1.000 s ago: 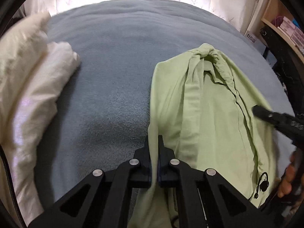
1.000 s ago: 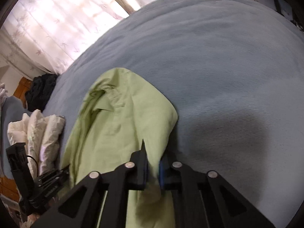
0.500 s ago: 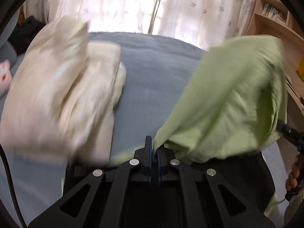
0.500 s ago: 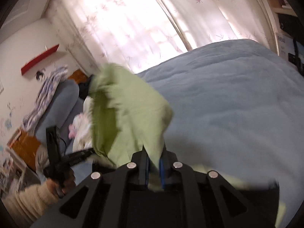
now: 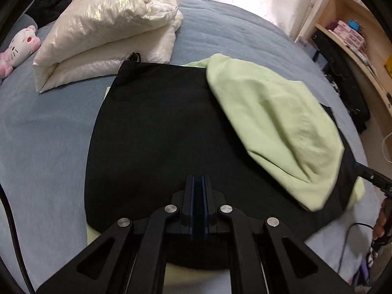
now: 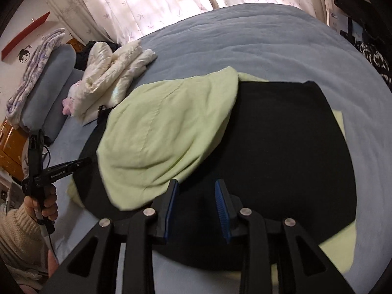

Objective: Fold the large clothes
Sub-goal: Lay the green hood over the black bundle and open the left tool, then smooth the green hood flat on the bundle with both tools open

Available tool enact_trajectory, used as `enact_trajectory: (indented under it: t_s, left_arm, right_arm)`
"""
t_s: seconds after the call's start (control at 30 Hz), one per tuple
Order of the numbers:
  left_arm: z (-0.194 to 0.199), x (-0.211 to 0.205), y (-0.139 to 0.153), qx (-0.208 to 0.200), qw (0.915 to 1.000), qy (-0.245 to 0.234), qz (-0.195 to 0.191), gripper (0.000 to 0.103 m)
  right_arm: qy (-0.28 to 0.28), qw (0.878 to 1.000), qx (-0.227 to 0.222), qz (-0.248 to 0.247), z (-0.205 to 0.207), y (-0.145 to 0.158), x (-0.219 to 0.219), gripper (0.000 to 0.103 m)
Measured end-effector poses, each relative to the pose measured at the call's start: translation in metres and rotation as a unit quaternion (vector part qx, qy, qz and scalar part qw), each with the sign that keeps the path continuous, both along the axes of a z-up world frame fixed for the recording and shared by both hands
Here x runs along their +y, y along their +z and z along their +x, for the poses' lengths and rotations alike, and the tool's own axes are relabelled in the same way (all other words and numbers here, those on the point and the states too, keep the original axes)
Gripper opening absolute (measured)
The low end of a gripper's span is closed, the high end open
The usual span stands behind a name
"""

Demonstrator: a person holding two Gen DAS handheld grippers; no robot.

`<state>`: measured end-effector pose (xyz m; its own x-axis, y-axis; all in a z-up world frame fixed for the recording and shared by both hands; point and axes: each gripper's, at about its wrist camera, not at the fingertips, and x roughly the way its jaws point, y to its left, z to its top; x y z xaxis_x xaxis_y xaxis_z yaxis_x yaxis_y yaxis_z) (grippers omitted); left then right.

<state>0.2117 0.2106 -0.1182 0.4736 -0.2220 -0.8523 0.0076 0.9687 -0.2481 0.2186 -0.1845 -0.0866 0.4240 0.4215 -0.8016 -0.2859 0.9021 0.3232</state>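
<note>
A: Left wrist view first. What lies there?

B: A two-tone garment (image 5: 156,132), black face up, spread on the blue-grey bedspread (image 5: 44,127). Its light green part (image 5: 281,122) is bunched over the right side, and green edges peek out under the black panel. The left gripper (image 5: 198,183) hovers above the near black edge with its fingers pressed together; I see no cloth between them. The right gripper (image 5: 372,176) shows at the far right edge. A folded cream puffer jacket (image 5: 107,24) and a pink plush toy (image 5: 17,49) lie beyond.

A: And the right wrist view?

B: The same garment (image 6: 281,134), its green part (image 6: 166,127) heaped on the left half. The right gripper (image 6: 196,193) stands parted, nothing between the blue pads (image 6: 221,203), left finger just beside the green hem. The left gripper (image 6: 58,169) is held off to the left by a hand (image 6: 46,201).

A: Which step, then?

B: I judge the garment is laid out and let go, folding barely begun.

A: Next move?

B: Probably to pinch the loose green portion at two edges and spread it flat, or bring it squarely across; the cloth is limp and will slump unless held taut.
</note>
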Motion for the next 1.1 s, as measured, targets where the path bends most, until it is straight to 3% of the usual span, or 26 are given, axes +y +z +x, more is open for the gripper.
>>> enact_trajectory:
  t_s: [0.23,0.43,0.5,0.77,1.03,1.1]
  left_arm:
    - [-0.041,-0.018,0.039,-0.015,0.9995,-0.027,-0.012,0.008]
    - [-0.067,-0.037,0.058,-0.025,0.998,-0.041,-0.041,0.021]
    - [-0.06,-0.04,0.05,-0.02,0.9975,-0.035,-0.058,0.026]
    - [-0.011,-0.037,0.012,0.003,0.9885,0.015,-0.15,0.026]
    - [0.029,-0.038,-0.022,0.015,0.9807,0.043,-0.19,0.03]
    - [0.036,-0.038,-0.027,0.01,0.9752,0.049,-0.216,0.031]
  right_arm:
    - [0.022,0.999,-0.015,0.019,-0.048,0.031,0.009,0.032]
    - [0.038,0.998,-0.041,0.022,-0.074,0.043,0.02,0.053]
    - [0.029,0.999,-0.031,0.024,-0.072,0.033,0.022,0.053]
    - [-0.012,0.998,-0.001,0.059,-0.034,-0.019,0.031,0.053]
    - [-0.067,0.99,0.03,0.122,0.012,-0.061,0.019,0.053]
    - [-0.07,0.988,0.027,0.134,0.016,-0.067,0.021,0.043]
